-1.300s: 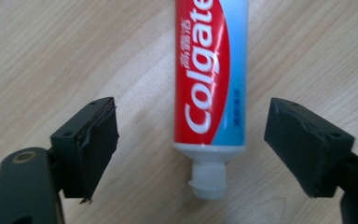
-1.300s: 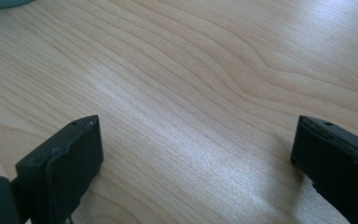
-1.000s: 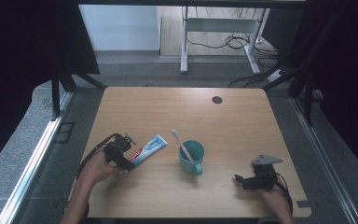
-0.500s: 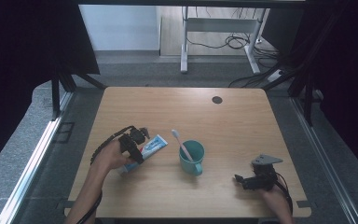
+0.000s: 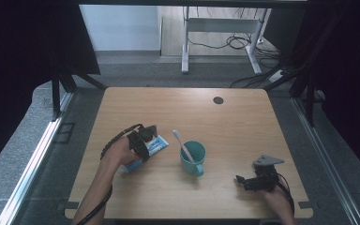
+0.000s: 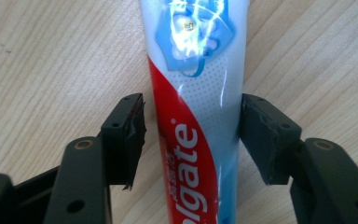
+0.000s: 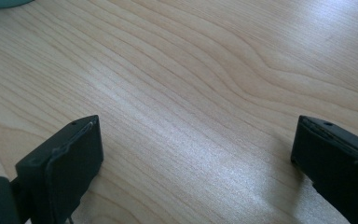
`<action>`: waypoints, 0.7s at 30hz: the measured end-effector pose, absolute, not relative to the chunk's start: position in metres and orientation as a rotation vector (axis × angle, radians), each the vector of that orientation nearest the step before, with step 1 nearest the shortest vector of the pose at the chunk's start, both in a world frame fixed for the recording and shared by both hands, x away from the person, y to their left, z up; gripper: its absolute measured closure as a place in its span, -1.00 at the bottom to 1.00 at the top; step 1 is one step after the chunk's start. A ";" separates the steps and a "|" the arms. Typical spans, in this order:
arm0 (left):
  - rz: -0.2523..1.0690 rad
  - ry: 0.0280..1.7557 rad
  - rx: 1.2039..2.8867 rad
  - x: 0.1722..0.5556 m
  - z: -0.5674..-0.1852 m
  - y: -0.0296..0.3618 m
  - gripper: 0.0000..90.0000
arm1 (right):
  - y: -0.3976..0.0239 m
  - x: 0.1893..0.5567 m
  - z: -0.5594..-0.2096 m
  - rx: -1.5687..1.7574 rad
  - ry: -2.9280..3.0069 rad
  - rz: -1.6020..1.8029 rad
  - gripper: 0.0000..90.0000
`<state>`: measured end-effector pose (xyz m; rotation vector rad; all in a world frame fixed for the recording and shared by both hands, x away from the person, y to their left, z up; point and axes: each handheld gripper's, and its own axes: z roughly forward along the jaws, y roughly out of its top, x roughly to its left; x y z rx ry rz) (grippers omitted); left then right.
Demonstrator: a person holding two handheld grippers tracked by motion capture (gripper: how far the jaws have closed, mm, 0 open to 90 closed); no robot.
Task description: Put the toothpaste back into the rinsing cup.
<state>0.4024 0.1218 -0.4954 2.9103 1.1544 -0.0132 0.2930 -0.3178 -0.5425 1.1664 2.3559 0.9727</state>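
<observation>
A red, white and blue toothpaste tube [image 5: 157,145] [image 6: 196,70] lies flat on the wooden table [image 5: 243,126], left of a teal cup [image 5: 193,158] holding a white toothbrush [image 5: 182,144]. My left gripper [image 5: 150,137] [image 6: 193,135] is lowered over the tube, one jaw on each side. Its jaws have just been closing. The right pad [image 6: 261,140] sits at the tube's edge and the left pad [image 6: 130,135] stands a sliver off it. The tube is not squeezed. My right gripper [image 5: 241,180] [image 7: 196,154] rests low at the front right, open over bare wood.
A small dark round spot [image 5: 218,100] marks the table's far side. The cup's base [image 7: 0,2] shows in the top left corner of the right gripper view. Beyond the table are grey floor, a desk frame [image 5: 185,47] and cables.
My left hand has slid right along the table onto the toothpaste tube, and its jaws have narrowed around it. The right hand, cup and toothbrush have stayed put.
</observation>
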 end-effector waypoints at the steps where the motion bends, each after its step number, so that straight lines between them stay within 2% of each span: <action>1: -0.025 1.158 2.909 0.403 -0.496 0.122 -0.04 | -0.318 0.293 -0.542 1.167 2.356 0.973 -0.97; 11: -0.043 1.214 2.864 0.403 -0.502 0.122 0.14 | -0.318 0.293 -0.542 1.166 2.356 0.973 -0.97; 17: -0.060 1.208 2.837 0.403 -0.496 0.127 0.49 | -0.318 0.293 -0.542 1.167 2.356 0.973 -0.97; 21: -0.085 1.215 2.798 0.402 -0.494 0.131 0.59 | -0.318 0.293 -0.542 1.167 2.356 0.973 -0.97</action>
